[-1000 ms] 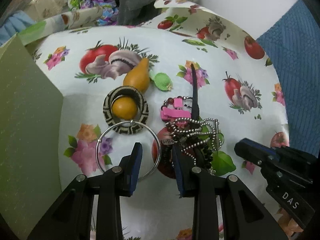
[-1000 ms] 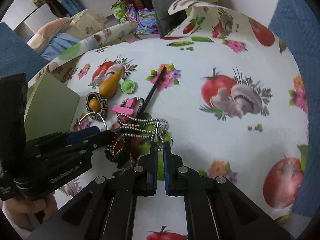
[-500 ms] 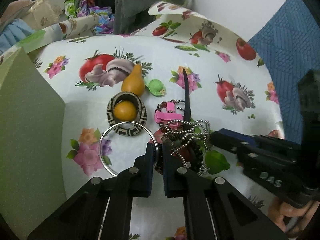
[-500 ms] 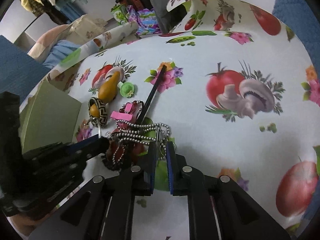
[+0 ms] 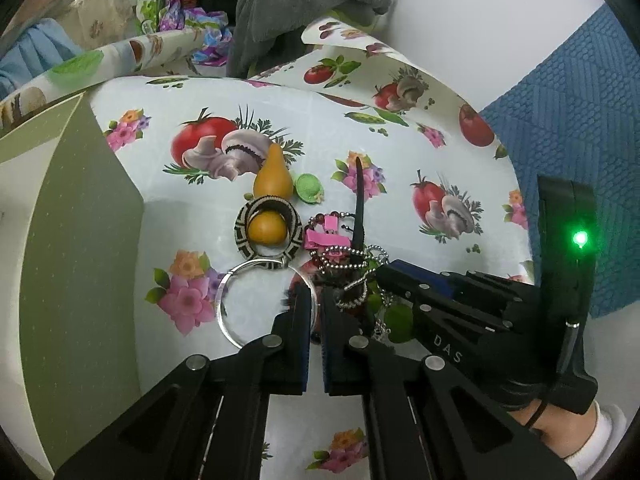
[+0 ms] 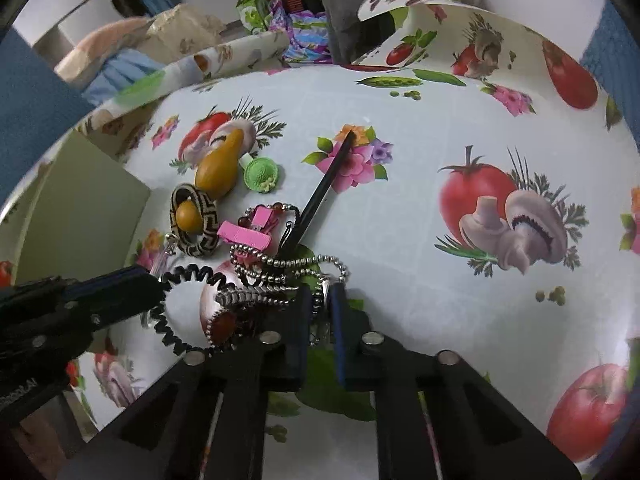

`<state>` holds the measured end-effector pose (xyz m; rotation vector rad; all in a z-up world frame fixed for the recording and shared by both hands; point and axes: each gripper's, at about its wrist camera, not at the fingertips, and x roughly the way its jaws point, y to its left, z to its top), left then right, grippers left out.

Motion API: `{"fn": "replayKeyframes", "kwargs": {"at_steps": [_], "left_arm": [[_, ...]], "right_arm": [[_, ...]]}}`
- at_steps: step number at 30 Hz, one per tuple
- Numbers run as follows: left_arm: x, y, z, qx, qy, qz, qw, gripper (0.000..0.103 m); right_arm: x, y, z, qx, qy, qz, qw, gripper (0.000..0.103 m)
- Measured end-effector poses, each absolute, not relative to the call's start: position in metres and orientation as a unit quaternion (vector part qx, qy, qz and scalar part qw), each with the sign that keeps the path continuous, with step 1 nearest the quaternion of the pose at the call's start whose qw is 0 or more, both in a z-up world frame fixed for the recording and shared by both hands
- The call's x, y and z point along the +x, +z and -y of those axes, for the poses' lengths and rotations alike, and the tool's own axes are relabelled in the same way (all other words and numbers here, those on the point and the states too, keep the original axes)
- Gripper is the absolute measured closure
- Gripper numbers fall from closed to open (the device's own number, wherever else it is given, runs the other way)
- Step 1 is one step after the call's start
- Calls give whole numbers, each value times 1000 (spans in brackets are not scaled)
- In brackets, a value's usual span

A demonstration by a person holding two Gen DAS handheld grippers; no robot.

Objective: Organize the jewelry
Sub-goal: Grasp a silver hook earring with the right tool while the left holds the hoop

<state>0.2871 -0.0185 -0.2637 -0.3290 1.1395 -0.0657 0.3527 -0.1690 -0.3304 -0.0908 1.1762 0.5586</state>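
One tangled heap of silver ball-chain jewelry (image 6: 280,268) lies mid-desk on the fruit-printed oilcloth (image 6: 420,200). My left claw (image 5: 314,300) is pinched narrow on the black coiled cord bracelet (image 6: 176,304) at the heap's nine o'clock edge. My right claw (image 6: 320,300) is closing at the heap's five o'clock side with silver chain between its pads. At twelve o'clock sits a pink ribbon clip (image 6: 244,234) and a black stick (image 6: 320,192). At ten o'clock, a woven black-and-cream bangle (image 5: 268,232) rings an orange gourd-shaped piece (image 5: 272,184), touching a thin silver hoop (image 5: 240,304).
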Motion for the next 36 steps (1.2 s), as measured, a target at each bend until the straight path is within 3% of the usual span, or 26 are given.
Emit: {"fn": "replayKeyframes", "kwargs": {"at_steps": [12, 28, 30, 33, 36], "left_arm": [[274, -287, 17, -153, -30, -565, 810, 98], [270, -297, 31, -97, -67, -586, 802, 96], [268, -296, 33, -83, -72, -585, 803, 91], [263, -295, 34, -79, -75, -581, 806, 70], [260, -296, 34, -79, -70, -581, 807, 69]], "right_arm": [[343, -309, 189, -26, 235, -543, 806, 97], [330, -324, 231, 41, 190, -605, 772, 92], [329, -324, 233, 48, 189, -611, 767, 89], [324, -323, 235, 46, 187, -613, 767, 87], [320, -329, 232, 30, 179, -621, 763, 87]]}}
